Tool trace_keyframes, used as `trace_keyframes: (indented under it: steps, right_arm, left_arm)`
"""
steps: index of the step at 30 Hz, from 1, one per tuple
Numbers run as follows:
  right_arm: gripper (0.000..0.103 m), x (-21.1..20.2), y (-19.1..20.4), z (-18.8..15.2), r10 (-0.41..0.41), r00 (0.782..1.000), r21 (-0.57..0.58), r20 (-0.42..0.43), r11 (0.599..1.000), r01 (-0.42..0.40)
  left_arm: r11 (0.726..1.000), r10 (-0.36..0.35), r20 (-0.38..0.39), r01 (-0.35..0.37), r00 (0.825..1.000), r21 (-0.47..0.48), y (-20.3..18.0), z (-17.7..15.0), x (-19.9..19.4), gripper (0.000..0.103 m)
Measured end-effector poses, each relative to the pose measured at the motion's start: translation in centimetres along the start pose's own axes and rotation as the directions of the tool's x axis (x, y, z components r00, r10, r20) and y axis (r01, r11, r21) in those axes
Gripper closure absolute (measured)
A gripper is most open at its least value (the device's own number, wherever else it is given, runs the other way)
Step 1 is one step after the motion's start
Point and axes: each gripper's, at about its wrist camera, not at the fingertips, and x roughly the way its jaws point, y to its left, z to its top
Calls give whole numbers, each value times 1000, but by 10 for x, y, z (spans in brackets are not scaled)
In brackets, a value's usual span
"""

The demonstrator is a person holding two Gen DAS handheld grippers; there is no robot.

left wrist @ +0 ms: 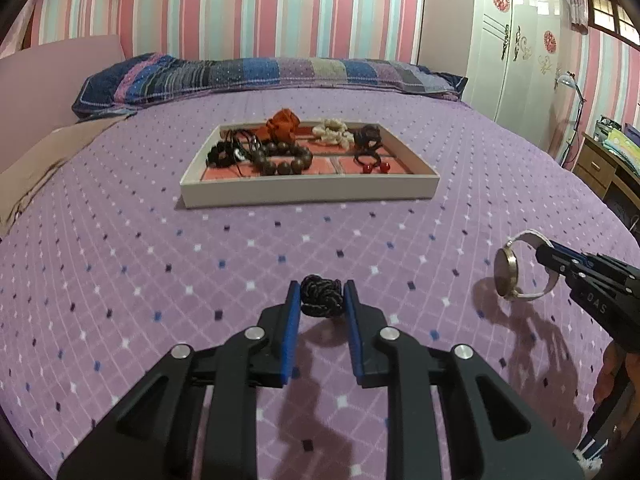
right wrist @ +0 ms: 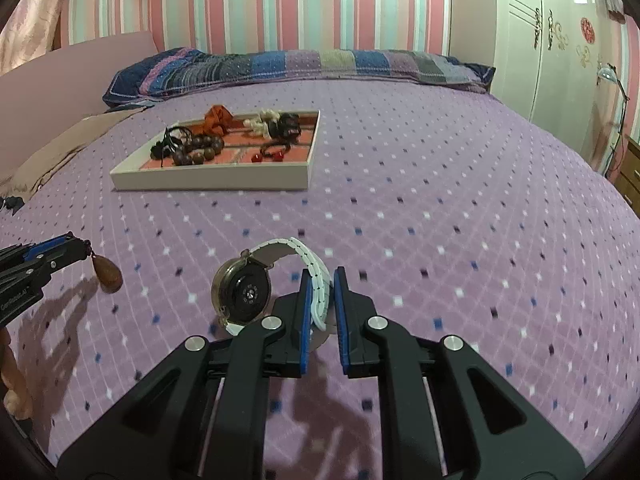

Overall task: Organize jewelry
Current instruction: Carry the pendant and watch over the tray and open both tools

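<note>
- Bedspread (left wrist: 120, 264), purple with small diamond marks, is seen under both grippers, which are held above it with their shadows cast on the cloth.
- At the left, the left gripper (left wrist: 322, 300) is angled downward toward the bed, and its blue pads (left wrist: 294, 312) are clamped on a dark braided knot (left wrist: 322, 295).
- From the right wrist view, a brown teardrop pendant (right wrist: 107, 274) is seen dangling below the left gripper's tip, clear of the cloth.
- Part of a hand (right wrist: 14, 384) is glimpsed at the left edge of that view, behind the left gripper.
- Farther back, near the middle of the bed, a white tray (left wrist: 308, 194) is laid flat, with brown wooden beads (left wrist: 286, 158), an orange scrunchie (left wrist: 282, 122), a cream scrunchie (left wrist: 332, 131), dark hair ties (left wrist: 368, 138) and red beads (left wrist: 376, 167) inside it.
- At the right, the right gripper (right wrist: 322, 304) is likewise tilted downward, and its jaws are closed on the white strap of a watch (right wrist: 244, 290).
- The watch is held off the bedspread, its round gold-rimmed case hanging to the left of the pads with its back turned toward the right wrist camera.
- Both held items are kept well short of the tray.
</note>
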Motion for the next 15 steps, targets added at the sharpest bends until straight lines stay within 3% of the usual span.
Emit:
trace_keyframes:
  steps: [15]
  right_arm:
    - [91,29,19,73,18,998,-9,56,1000,-17]
  left_arm:
    - [999,42,68,-42,997,1,24,65,9,81]
